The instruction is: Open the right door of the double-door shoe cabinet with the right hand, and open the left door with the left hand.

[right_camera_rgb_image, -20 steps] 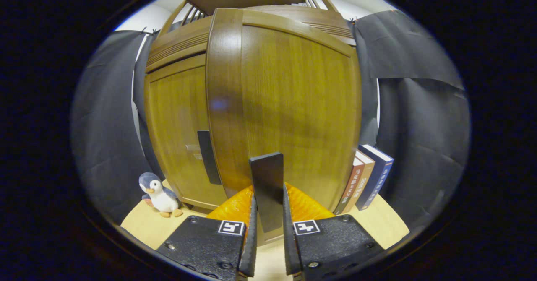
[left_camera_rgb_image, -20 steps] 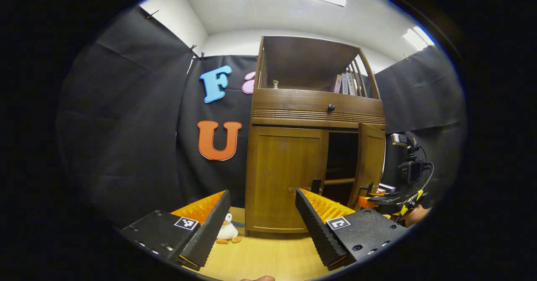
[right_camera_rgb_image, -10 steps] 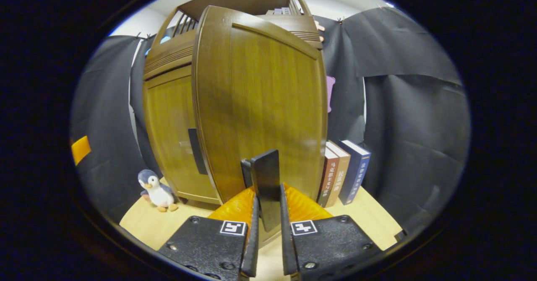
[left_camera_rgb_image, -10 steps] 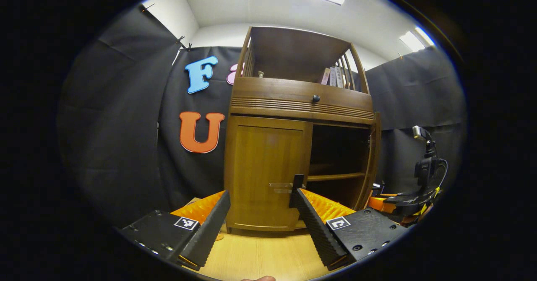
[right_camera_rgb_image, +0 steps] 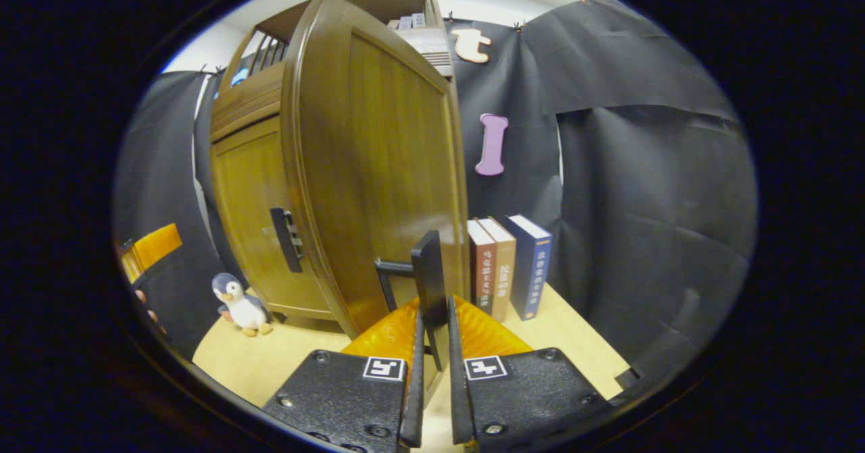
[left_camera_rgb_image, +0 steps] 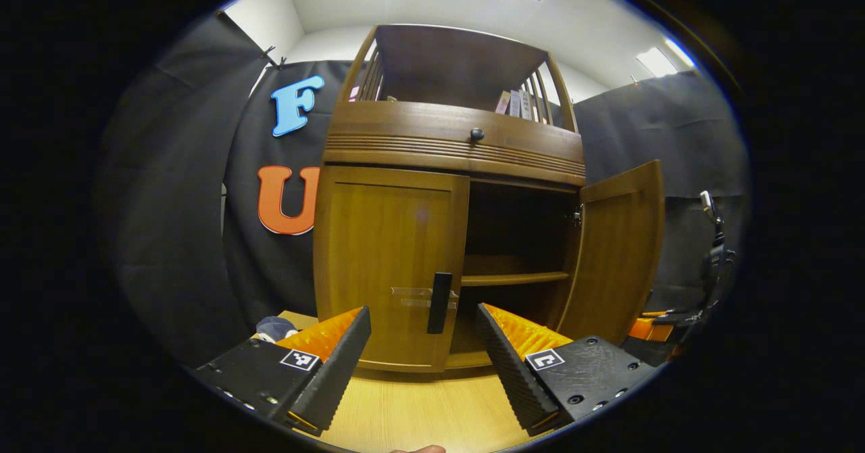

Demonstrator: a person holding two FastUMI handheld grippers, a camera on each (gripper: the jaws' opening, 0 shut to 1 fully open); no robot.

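The wooden shoe cabinet (left_camera_rgb_image: 453, 142) stands straight ahead in the left gripper view. Its left door (left_camera_rgb_image: 385, 257) is closed, with a black handle (left_camera_rgb_image: 440, 302) at its inner edge. My left gripper (left_camera_rgb_image: 423, 312) is open a short way in front of that handle, touching nothing. The right door (left_camera_rgb_image: 618, 250) stands swung out, showing a dark inside with a shelf (left_camera_rgb_image: 513, 278). In the right gripper view my right gripper (right_camera_rgb_image: 432, 328) is shut on the right door's black handle (right_camera_rgb_image: 429, 270), with the right door (right_camera_rgb_image: 378, 169) edge-on beside it.
A penguin toy (right_camera_rgb_image: 236, 304) sits on the wooden table (right_camera_rgb_image: 270, 362) left of the cabinet. Three books (right_camera_rgb_image: 507, 264) stand upright to the cabinet's right. A drawer with a round knob (left_camera_rgb_image: 477, 134) runs above the doors. Black cloth walls surround the booth.
The right door has swung from slightly ajar to wide open with my right gripper on its handle. My left gripper has moved nearer and now faces the left door's handle.
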